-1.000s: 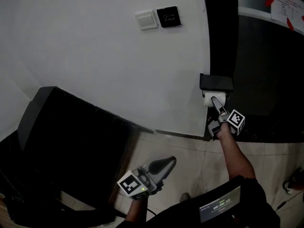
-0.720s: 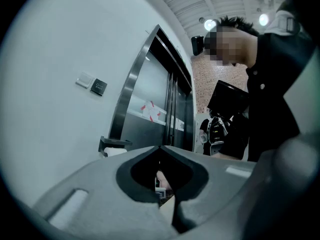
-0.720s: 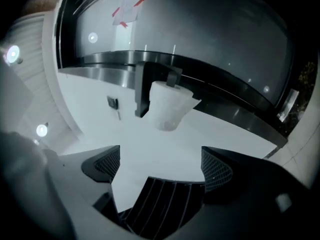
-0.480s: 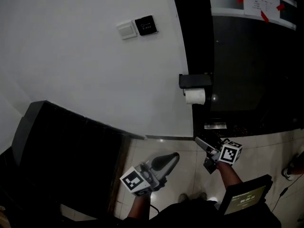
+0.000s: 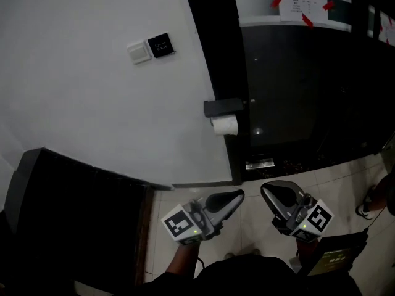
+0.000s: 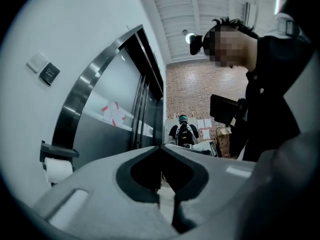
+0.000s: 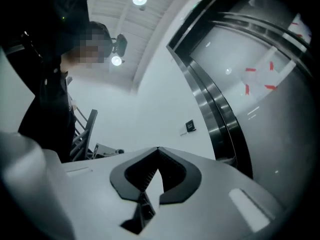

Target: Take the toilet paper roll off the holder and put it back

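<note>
The white toilet paper roll (image 5: 224, 125) hangs under the black holder (image 5: 223, 108) on the wall beside the dark doorframe; it also shows at the far left of the left gripper view as the roll (image 6: 57, 170) under the holder (image 6: 59, 150). My right gripper (image 5: 268, 193) is low at the bottom right, well away from the roll, its jaws just closed to shut with nothing between them. My left gripper (image 5: 237, 195) hovers beside it at bottom centre, shut and empty. In both gripper views the jaw tips meet.
A white switch (image 5: 138, 52) and a black plate (image 5: 160, 43) sit on the white wall. A dark cabinet (image 5: 68, 214) fills the lower left. Dark glass door (image 5: 290, 85) with a taped paper (image 5: 302, 5) at right. A person (image 6: 184, 131) stands far off.
My right gripper left the roll, dropped back toward the bottom of the head view, rolled over and shut. The left gripper shifted slightly right. The roll stays on its holder.
</note>
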The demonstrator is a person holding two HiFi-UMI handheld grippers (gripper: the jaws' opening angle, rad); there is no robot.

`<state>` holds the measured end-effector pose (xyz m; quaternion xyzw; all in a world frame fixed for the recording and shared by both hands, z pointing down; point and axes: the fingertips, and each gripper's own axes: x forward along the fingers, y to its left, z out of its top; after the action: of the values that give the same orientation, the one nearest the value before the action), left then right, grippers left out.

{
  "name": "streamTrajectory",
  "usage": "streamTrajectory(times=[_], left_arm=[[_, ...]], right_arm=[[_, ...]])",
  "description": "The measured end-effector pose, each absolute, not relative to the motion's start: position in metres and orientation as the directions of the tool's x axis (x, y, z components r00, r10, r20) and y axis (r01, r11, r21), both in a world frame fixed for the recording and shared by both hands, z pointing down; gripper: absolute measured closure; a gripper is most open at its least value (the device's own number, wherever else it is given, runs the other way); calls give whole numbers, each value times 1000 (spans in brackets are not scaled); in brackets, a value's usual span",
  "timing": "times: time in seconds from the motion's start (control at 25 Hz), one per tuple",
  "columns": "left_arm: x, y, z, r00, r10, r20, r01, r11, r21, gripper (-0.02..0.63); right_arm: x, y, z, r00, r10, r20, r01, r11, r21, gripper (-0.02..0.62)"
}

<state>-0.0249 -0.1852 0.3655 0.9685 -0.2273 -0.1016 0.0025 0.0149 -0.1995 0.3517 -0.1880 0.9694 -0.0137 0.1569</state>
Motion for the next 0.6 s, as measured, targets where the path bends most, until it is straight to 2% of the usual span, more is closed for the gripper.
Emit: streamTrajectory(times=[0.24,0.6], left_arm=[[-6,-170,362,901,-389,-193,-392,-920,25,604],[-7,-154,363,898,-401,-183,-403,-915,29,604]], right_arm=[[24,-176,337,-870,-392,-297,-415,910,13,594],[18,-161,341,-883,-380,-277,-401,916,21,594]])
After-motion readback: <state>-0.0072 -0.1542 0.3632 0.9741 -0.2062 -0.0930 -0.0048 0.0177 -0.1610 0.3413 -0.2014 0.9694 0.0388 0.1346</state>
